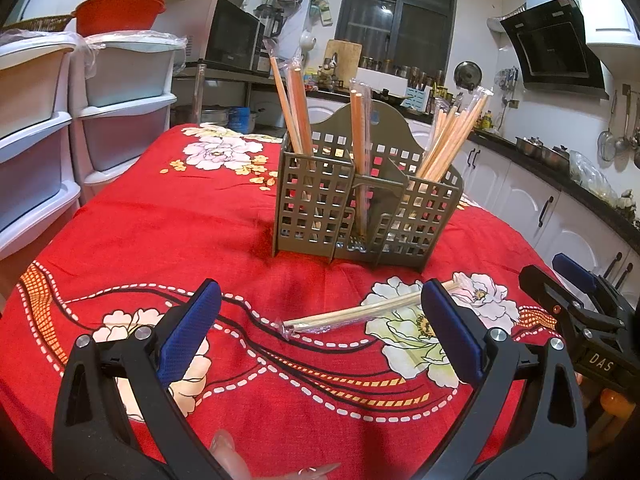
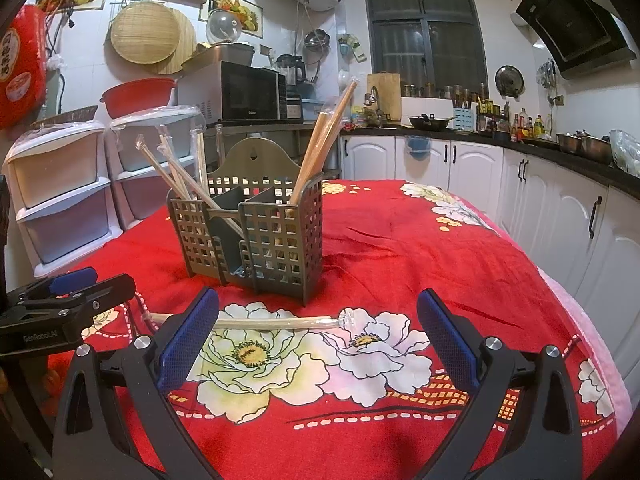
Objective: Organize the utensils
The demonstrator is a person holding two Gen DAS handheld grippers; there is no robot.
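A grey-brown lattice utensil holder stands on the red flowered tablecloth, with several plastic-wrapped chopstick pairs upright in its compartments. One wrapped chopstick pair lies flat on the cloth in front of the holder. My left gripper is open and empty, just in front of this pair; it also shows in the right wrist view. My right gripper is open and empty, near the same pair; it also shows in the left wrist view.
White plastic drawer units stand left of the table. A red basin and a microwave sit behind. White cabinets with a dark counter run along the right.
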